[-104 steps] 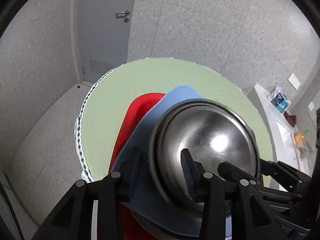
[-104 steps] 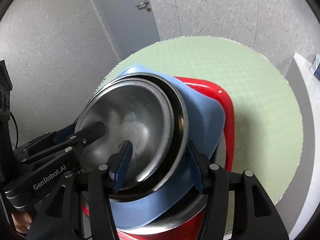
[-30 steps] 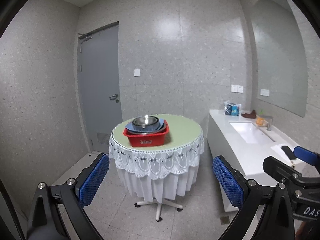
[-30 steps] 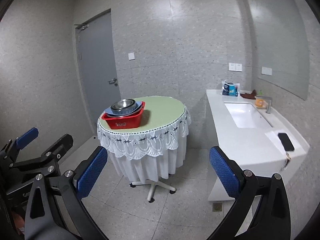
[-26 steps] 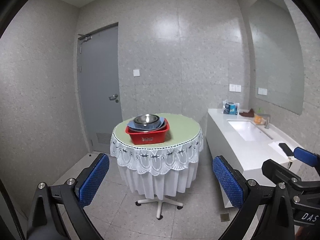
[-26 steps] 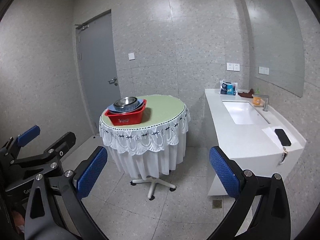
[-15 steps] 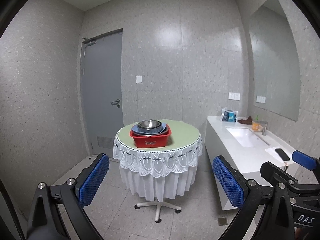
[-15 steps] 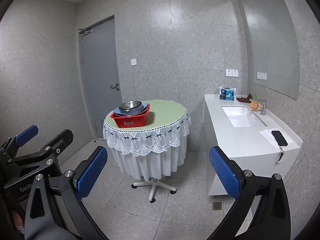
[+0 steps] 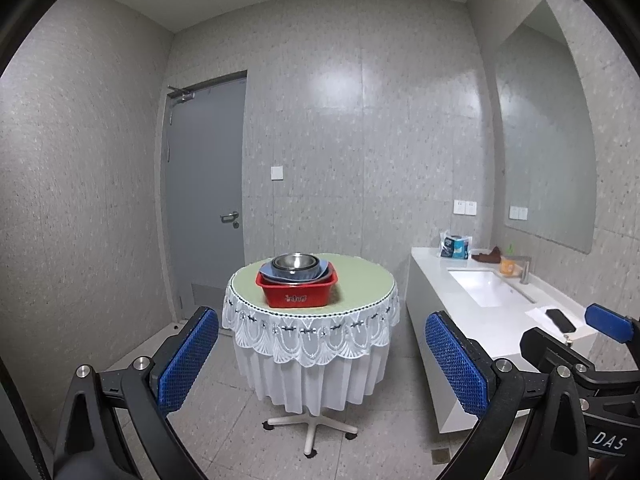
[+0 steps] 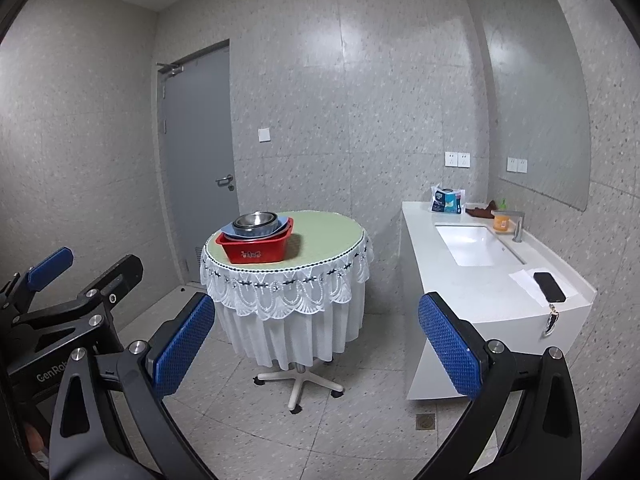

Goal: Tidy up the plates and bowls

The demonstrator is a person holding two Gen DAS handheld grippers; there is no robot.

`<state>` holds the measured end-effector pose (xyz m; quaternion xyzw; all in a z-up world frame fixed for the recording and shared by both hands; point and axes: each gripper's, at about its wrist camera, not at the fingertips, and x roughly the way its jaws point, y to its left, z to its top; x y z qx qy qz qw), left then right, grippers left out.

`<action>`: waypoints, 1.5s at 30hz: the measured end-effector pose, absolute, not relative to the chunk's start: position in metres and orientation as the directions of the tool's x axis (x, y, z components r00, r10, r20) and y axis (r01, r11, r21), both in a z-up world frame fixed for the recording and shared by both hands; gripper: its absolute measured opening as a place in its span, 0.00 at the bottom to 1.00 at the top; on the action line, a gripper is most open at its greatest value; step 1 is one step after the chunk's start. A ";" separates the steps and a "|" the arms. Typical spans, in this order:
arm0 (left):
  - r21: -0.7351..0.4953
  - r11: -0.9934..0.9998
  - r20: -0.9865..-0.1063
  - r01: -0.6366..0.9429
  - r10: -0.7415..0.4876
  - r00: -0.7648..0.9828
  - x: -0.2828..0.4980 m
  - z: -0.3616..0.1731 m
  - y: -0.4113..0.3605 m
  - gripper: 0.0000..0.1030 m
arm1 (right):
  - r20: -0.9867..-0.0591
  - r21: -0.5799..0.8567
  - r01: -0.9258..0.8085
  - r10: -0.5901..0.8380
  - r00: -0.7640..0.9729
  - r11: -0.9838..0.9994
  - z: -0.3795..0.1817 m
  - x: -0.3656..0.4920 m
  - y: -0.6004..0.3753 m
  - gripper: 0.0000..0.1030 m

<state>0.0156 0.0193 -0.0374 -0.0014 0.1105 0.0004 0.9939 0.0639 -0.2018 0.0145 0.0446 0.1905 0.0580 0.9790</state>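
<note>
A red tub (image 9: pixel 297 293) (image 10: pixel 256 251) stands on a round table (image 9: pixel 360 280) (image 10: pixel 328 240) with a green top and white lace cloth. A blue plate (image 9: pixel 320 274) (image 10: pixel 282 226) and steel bowls (image 9: pixel 295 262) (image 10: pixel 255 220) are stacked in it. My left gripper (image 9: pixel 322 364) and right gripper (image 10: pixel 316 344) are open and empty, held far back from the table, well above the floor. The left gripper also shows at the left edge of the right wrist view (image 10: pixel 52 276). The right gripper shows at the right edge of the left wrist view (image 9: pixel 600 328).
A white counter (image 9: pixel 492 320) (image 10: pixel 480 284) with a sink (image 10: pixel 472 244) runs along the right wall; a phone (image 10: pixel 549 286), an orange cup (image 10: pixel 501 221) and a tissue pack (image 10: pixel 446 200) lie on it. A grey door (image 9: pixel 206 200) is behind the table. The floor is tiled.
Both grippers let go of the bowl and plate stack in the tub, opened wide and backed far away from the table. Over the last second they drew back slightly further.
</note>
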 end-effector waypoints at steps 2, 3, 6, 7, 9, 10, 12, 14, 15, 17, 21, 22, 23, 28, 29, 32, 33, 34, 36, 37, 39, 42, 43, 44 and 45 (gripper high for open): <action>-0.001 1.000 -0.218 -0.001 0.001 0.976 0.017 -0.039 0.020 0.99 | -0.365 0.108 -0.096 0.129 0.922 0.990 0.016 0.064 -0.202 1.00; 0.000 1.000 -0.217 0.000 0.000 0.976 0.018 -0.040 0.021 0.99 | -0.366 0.108 -0.096 0.129 0.922 0.989 0.016 0.064 -0.202 1.00; -0.001 1.000 -0.218 0.000 0.000 0.976 0.016 -0.042 0.022 0.99 | -0.366 0.109 -0.097 0.131 0.921 0.989 0.016 0.064 -0.202 1.00; -0.001 1.000 -0.218 -0.001 0.001 0.976 0.016 -0.041 0.021 0.99 | -0.365 0.108 -0.097 0.130 0.922 0.989 0.016 0.064 -0.202 1.00; 0.002 1.000 -0.218 -0.002 0.003 0.976 0.017 -0.042 0.022 0.99 | -0.368 0.109 -0.097 0.131 0.921 0.989 0.016 0.064 -0.201 1.00; 0.002 1.000 -0.219 -0.001 0.002 0.976 0.017 -0.042 0.022 0.99 | -0.369 0.112 -0.098 0.132 0.920 0.989 0.016 0.064 -0.202 1.00; 0.004 1.000 -0.221 -0.001 0.002 0.975 0.019 -0.041 0.022 0.99 | -0.370 0.113 -0.098 0.133 0.920 0.989 0.016 0.063 -0.201 1.00; 0.003 1.000 -0.221 -0.002 0.002 0.975 0.020 -0.041 0.021 0.99 | -0.372 0.116 -0.099 0.136 0.918 0.988 0.016 0.063 -0.201 1.00; 0.003 1.000 -0.221 -0.002 0.003 0.975 0.019 -0.041 0.021 0.99 | -0.372 0.116 -0.099 0.136 0.918 0.988 0.017 0.062 -0.201 1.00; 0.003 1.000 -0.221 -0.003 0.004 0.975 0.020 -0.040 0.019 0.99 | -0.372 0.115 -0.099 0.135 0.918 0.988 0.016 0.063 -0.201 1.00; 0.002 1.000 -0.226 -0.005 0.005 0.974 0.021 -0.042 0.016 0.99 | -0.377 0.117 -0.100 0.137 0.916 0.988 0.016 0.063 -0.201 1.00; 0.003 1.000 -0.227 -0.006 0.007 0.974 0.021 -0.041 0.015 0.99 | -0.378 0.117 -0.099 0.137 0.916 0.988 0.015 0.063 -0.201 1.00; 0.003 1.000 -0.227 -0.007 0.007 0.974 0.022 -0.042 0.015 0.99 | -0.379 0.117 -0.100 0.137 0.915 0.988 0.015 0.064 -0.202 1.00; 0.000 1.000 -0.228 -0.006 0.006 0.974 0.025 -0.042 0.014 0.99 | -0.381 0.116 -0.098 0.136 0.915 0.988 0.014 0.065 -0.202 1.00; 0.000 1.000 -0.228 -0.007 0.007 0.974 0.026 -0.042 0.013 0.99 | -0.383 0.118 -0.098 0.136 0.914 0.988 0.014 0.065 -0.203 1.00; 0.000 1.000 -0.231 -0.006 0.006 0.973 0.027 -0.043 0.013 0.99 | -0.384 0.116 -0.098 0.136 0.913 0.988 0.014 0.065 -0.203 1.00; 0.000 1.000 -0.231 -0.007 0.007 0.973 0.027 -0.043 0.012 0.99 | -0.385 0.117 -0.098 0.137 0.913 0.988 0.013 0.065 -0.204 1.00; 0.000 1.000 -0.232 -0.007 0.007 0.973 0.027 -0.043 0.012 0.99 | -0.386 0.119 -0.098 0.137 0.912 0.988 0.012 0.065 -0.204 1.00; 0.002 1.000 -0.232 -0.007 0.007 0.973 0.029 -0.043 0.011 0.99 | -0.388 0.120 -0.098 0.137 0.911 0.988 0.011 0.066 -0.206 1.00; 0.002 1.000 -0.232 -0.008 0.008 0.973 0.028 -0.044 0.011 0.99 | -0.389 0.120 -0.098 0.137 0.911 0.988 0.011 0.066 -0.206 1.00; 0.003 1.000 -0.235 -0.007 0.007 0.972 0.030 -0.045 0.010 0.99 | -0.391 0.122 -0.097 0.137 0.910 0.988 0.010 0.066 -0.205 1.00; 0.002 1.000 -0.235 -0.007 0.008 0.972 0.030 -0.046 0.010 0.99 | -0.394 0.123 -0.095 0.136 0.909 0.988 0.010 0.067 -0.204 1.00; 0.002 1.000 -0.236 -0.008 0.008 0.972 0.031 -0.047 0.010 0.99 | -0.394 0.124 -0.095 0.137 0.909 0.988 0.009 0.067 -0.205 1.00; 0.000 1.000 -0.237 -0.007 0.007 0.972 0.032 -0.047 0.011 0.99 | -0.395 0.124 -0.095 0.136 0.909 0.988 0.009 0.067 -0.204 1.00; 0.000 1.000 -0.237 -0.006 0.006 0.971 0.031 -0.047 0.011 0.99 | -0.395 0.123 -0.094 0.136 0.909 0.988 0.009 0.066 -0.204 1.00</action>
